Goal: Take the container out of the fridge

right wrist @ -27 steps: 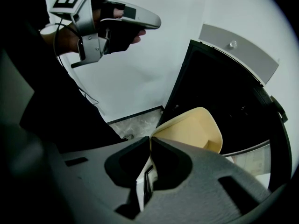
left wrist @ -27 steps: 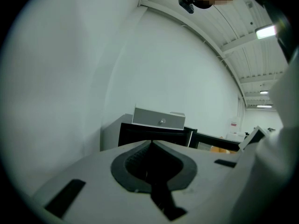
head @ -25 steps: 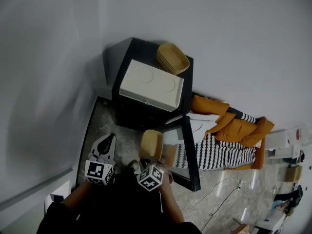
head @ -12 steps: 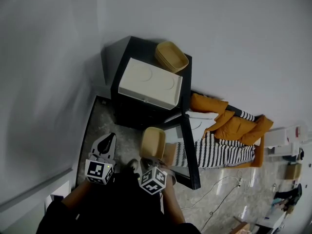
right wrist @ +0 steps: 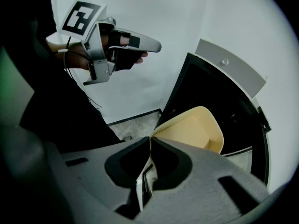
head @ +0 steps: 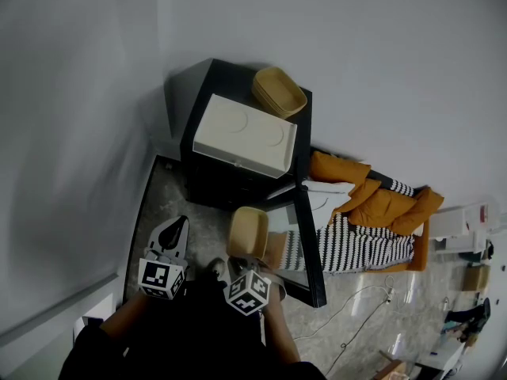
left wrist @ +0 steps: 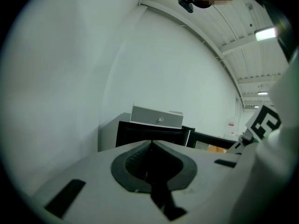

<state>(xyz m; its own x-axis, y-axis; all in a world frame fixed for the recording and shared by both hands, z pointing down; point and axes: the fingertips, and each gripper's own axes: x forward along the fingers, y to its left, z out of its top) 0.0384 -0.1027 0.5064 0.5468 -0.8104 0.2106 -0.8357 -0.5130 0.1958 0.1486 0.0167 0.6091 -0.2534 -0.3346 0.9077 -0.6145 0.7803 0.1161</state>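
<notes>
A shallow tan container point(head: 248, 233) point(right wrist: 192, 127) hangs in front of the small black fridge point(head: 238, 172), outside its opening. My right gripper point(head: 245, 269) point(right wrist: 150, 140) is shut on the container's near rim. The fridge's glass door point(head: 305, 244) stands swung open to the right. My left gripper point(head: 176, 226) point(left wrist: 150, 143) is held to the left of the container, jaws shut with nothing between them. It also shows in the right gripper view as the left gripper point(right wrist: 156, 45), at the upper left, apart from the container.
A white box point(head: 245, 137) and a second tan container point(head: 280, 92) sit on top of the fridge. An orange and striped heap of cloth point(head: 364, 212) lies right of the open door. A grey wall point(head: 71, 133) runs along the left.
The container in my right gripper has shifted only slightly in front of the fridge. The left gripper has stayed in place.
</notes>
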